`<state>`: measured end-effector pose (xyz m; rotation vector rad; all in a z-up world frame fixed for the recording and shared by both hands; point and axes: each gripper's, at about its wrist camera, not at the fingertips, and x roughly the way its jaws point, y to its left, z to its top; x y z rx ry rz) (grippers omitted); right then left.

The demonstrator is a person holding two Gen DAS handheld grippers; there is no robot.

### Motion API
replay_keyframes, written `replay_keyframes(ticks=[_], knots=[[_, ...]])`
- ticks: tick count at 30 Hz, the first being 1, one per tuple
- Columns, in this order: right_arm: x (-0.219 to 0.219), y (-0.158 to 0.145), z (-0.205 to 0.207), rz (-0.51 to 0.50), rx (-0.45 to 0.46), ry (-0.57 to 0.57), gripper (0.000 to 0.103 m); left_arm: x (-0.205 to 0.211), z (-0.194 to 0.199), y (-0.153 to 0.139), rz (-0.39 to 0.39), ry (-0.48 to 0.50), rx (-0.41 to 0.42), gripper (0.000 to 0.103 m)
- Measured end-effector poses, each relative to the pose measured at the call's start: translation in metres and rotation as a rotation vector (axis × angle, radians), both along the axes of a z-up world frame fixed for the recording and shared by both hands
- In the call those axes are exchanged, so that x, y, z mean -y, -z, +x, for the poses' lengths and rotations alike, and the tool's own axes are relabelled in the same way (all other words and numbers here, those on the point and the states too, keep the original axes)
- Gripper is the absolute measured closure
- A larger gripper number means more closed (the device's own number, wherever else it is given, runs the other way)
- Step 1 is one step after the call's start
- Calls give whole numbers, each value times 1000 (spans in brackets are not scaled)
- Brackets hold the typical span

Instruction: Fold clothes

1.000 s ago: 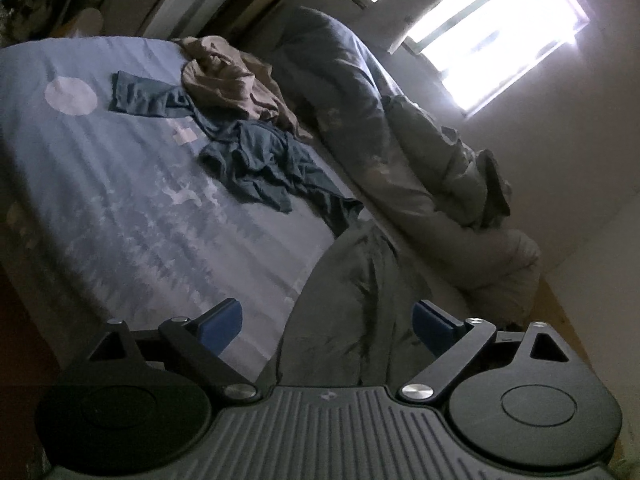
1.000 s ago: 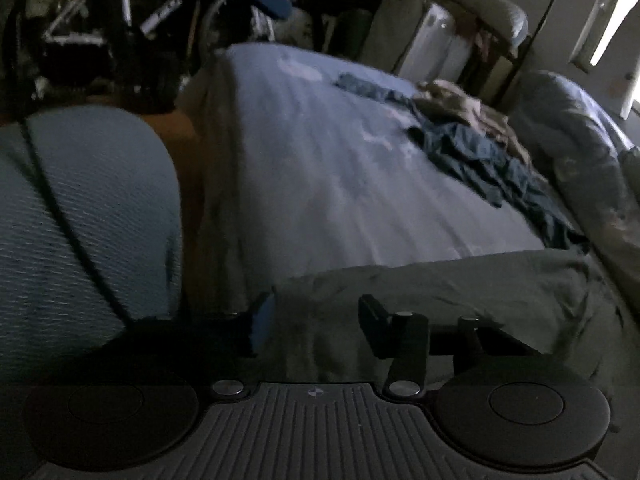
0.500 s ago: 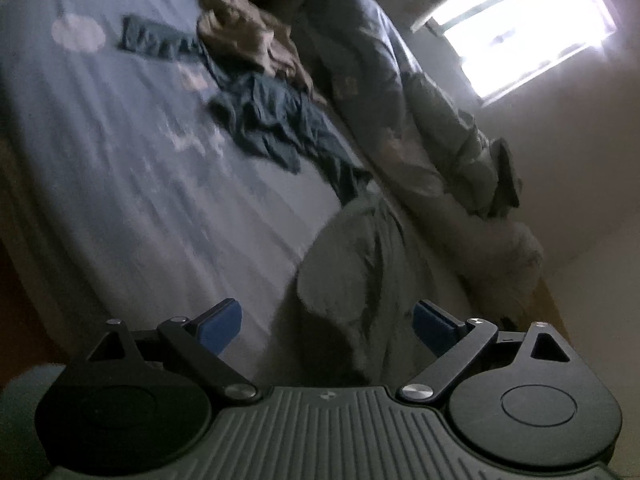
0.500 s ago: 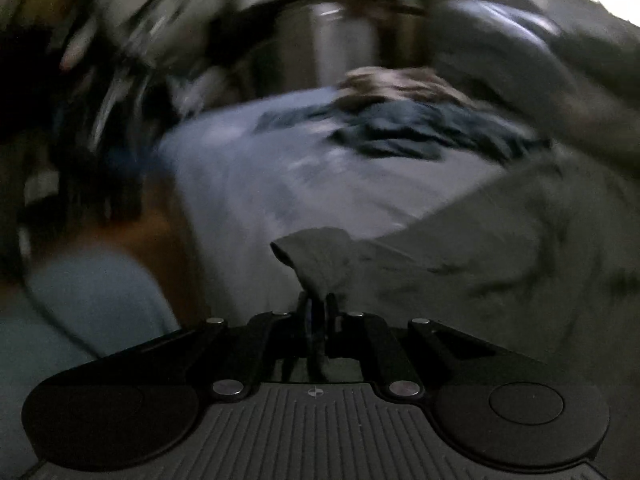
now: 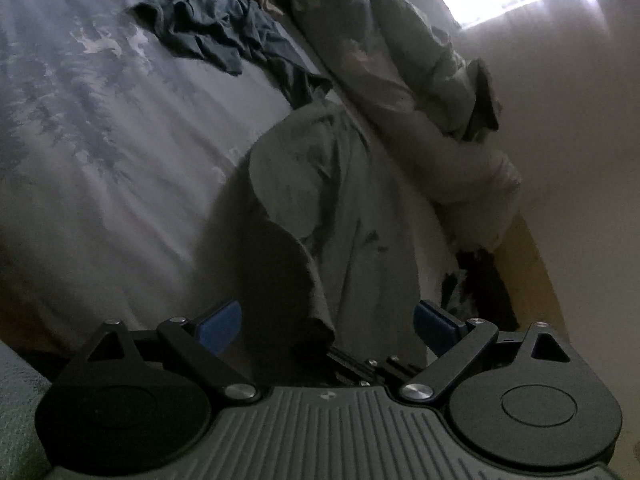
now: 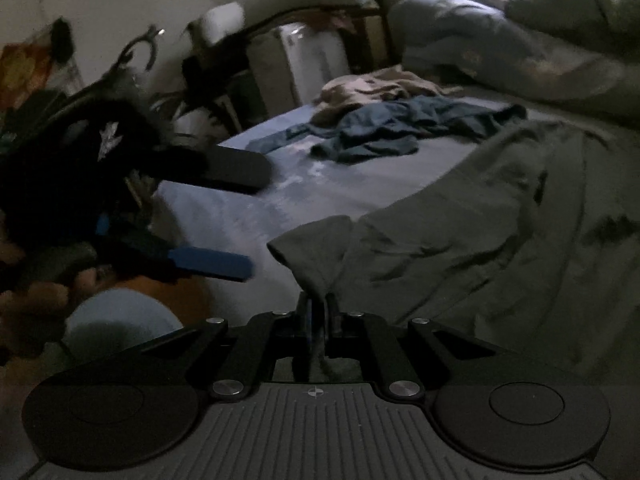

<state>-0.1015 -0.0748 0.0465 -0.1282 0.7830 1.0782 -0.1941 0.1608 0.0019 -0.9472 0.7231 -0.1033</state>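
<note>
right tool [image 6: 318, 312] pinches grey garment [image 6: 480, 240] corner, seemingly beside bare sheet [image 6: 248, 216].

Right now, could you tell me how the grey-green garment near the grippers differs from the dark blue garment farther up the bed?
The grey-green garment is spread fairly flat, while the dark blue garment lies crumpled in a heap. The right gripper is shut on a corner of the grey-green garment; nothing holds the dark blue garment. The grey-green garment lies near the grippers; the dark blue garment lies farther up, against a tan garment. Both rest on the patterned bed sheet.
</note>
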Motion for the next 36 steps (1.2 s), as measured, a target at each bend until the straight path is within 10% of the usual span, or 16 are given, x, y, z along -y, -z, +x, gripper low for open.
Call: replay_keyframes(ticks=[13, 18, 22, 28, 33, 36], knots=[[-13, -9, -13, 4, 32, -23, 96, 3, -2, -6, 41, -29, -11, 97], [-14, -13, -21, -18, 89, 1, 91, -1, -6, -12, 32, -50, 13, 97], [-11, -13, -35, -54, 158, 7, 53, -4, -7, -17, 27, -66, 19, 97], [-22, -3, -61, -144, 269, -29, 33, -2, -6, -19, 6, -70, 20, 97], [-32, 2, -64, -186, 323, -4, 34, 0, -6, -22, -8, -62, 34, 97], [-37, 4, -65, -208, 355, 15, 53, -1, -7, -23, -11, -65, 40, 97]])
